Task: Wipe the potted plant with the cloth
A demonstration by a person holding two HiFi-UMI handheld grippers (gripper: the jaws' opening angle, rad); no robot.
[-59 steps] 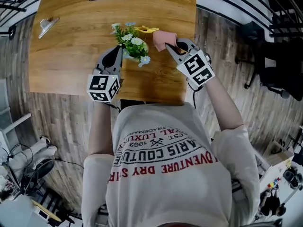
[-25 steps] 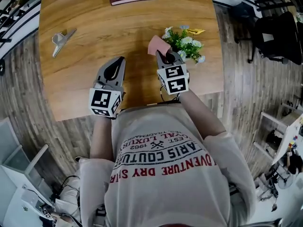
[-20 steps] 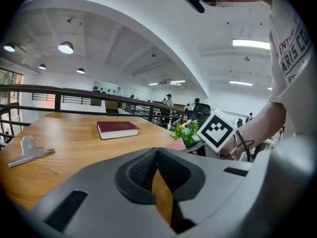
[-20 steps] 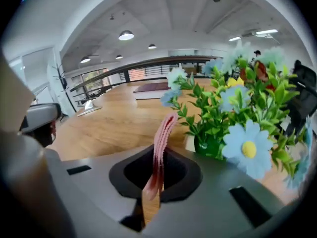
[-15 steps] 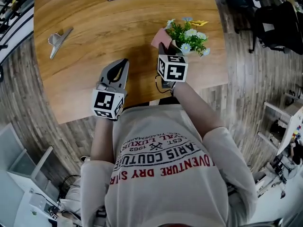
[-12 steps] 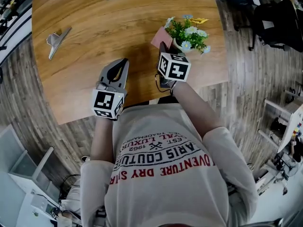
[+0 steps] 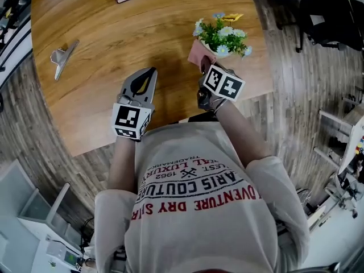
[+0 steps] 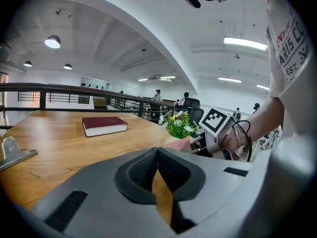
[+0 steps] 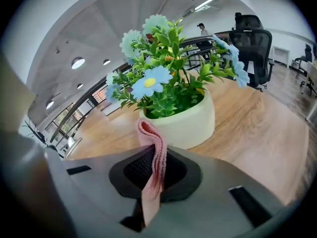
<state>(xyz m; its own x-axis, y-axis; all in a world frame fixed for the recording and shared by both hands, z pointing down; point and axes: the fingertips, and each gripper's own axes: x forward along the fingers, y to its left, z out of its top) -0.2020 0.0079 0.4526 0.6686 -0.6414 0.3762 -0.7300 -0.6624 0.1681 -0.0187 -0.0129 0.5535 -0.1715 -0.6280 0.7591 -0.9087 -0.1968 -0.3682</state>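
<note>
Right gripper (image 7: pixel 206 68), clamped on the pink cloth (image 7: pixel 197 52), has rolled and dropped near-left of the potted plant (image 7: pixel 222 34); pot-wiping seems next. Left gripper (image 7: pixel 145 78) closed, empty.

The cloth (image 9: pixel 151 133) is showing soft pink, finely ribbed, and the pads (image 9: pixel 137 170) are reading black and dimpled. The pot (image 9: pixel 193 118) is coming through cream, the plant (image 9: pixel 171 90) glowing green with pale blue and white blooms, yellow at the centres. The left gripper (image 8: pixel 158 157) and right gripper (image 7: pixel 203 62) are wearing grey, their cubes patterned in black-and-white squares. The table (image 7: pixel 108 38) is gleaming honey-brown, grained. The book (image 8: pixel 104 125) is showing maroon, white-edged. The shirt (image 7: pixel 193 215) is looking off-white, lettered red and black.
</note>
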